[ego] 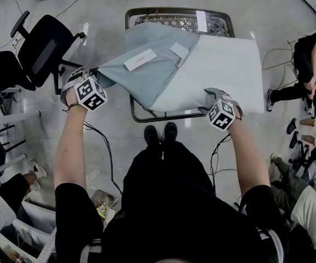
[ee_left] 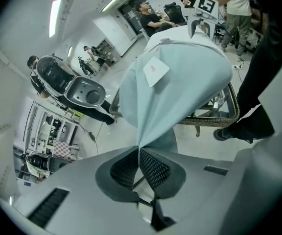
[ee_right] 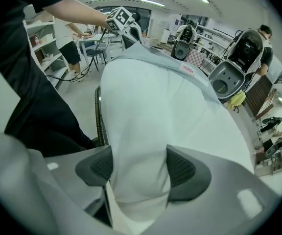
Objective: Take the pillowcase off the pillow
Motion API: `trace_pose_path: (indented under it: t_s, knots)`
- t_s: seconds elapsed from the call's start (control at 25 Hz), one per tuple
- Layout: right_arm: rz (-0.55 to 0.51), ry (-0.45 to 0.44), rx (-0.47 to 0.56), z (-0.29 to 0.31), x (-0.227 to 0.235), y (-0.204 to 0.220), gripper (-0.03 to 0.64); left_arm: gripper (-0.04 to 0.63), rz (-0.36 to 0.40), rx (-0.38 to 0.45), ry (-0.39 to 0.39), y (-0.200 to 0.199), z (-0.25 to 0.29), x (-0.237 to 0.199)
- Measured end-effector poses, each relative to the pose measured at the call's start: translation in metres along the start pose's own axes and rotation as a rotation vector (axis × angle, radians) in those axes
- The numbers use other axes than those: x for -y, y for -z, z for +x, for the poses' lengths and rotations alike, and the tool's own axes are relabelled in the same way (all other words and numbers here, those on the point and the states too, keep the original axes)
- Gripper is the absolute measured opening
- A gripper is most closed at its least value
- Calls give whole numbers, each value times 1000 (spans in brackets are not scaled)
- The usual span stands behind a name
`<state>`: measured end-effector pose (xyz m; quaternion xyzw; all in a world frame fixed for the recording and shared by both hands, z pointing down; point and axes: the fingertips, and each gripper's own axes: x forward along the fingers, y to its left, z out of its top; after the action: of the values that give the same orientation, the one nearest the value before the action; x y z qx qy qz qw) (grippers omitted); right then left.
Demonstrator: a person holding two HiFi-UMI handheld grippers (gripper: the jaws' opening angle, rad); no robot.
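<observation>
A white pillow [ego: 218, 73] is held up over a wicker basket [ego: 182, 22], its left half still inside a pale blue-grey pillowcase [ego: 147, 73] with white labels. My left gripper [ego: 95, 76] is shut on the edge of the pillowcase [ee_left: 175, 77], which runs as a thin fold between the closed pads [ee_left: 153, 168]. My right gripper [ego: 212, 100] is shut on the bare white end of the pillow [ee_right: 151, 131], its pads [ee_right: 180, 170] pressing into the thick stuffing from both sides.
A black office chair [ego: 43, 48] stands at the left. People sit and stand around the room, at the right edge and lower left. Cables trail on the floor by my feet [ego: 163, 133]. Shelving stands at the far left.
</observation>
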<state>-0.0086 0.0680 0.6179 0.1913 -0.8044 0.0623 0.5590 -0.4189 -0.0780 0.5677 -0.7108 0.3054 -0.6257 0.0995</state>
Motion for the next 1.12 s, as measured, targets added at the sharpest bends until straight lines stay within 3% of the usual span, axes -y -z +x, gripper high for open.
trace_pose_path:
  t_s: [0.28, 0.52, 0.64, 0.76, 0.84, 0.88, 0.92, 0.96, 1.04, 1.12]
  knots:
    - [-47, -59, -60, -2, -20, 32, 330, 9, -128, 4, -82, -13, -4, -53]
    - [-104, -60, -46, -2, -22, 28, 377, 8, -92, 97, -159, -62, -33, -64]
    - [-68, -57, -7, -3, -19, 16, 373, 9, -63, 114, -192, -73, -47, -70]
    - [10, -58, 84, -11, -15, -8, 309, 9, -63, 98, -237, -69, -61, -89]
    - [39, -54, 142, -24, -12, -20, 72, 9, -90, 83, -268, -61, -73, -110]
    - [36, -49, 152, -28, -12, -23, 64, 8, -99, 79, -289, -58, -80, -122]
    - [31, -42, 156, -29, -10, -25, 71, 8, -107, 78, -314, -56, -87, -135]
    - [31, -37, 164, -28, -9, -29, 120, 8, -118, 82, -343, -55, -96, -148]
    - [33, -56, 196, -25, -11, -49, 312, 8, -143, 99, -397, -57, -114, -173]
    - [3, -100, 219, -18, -21, -73, 330, 8, -166, 124, -434, -63, -130, -193]
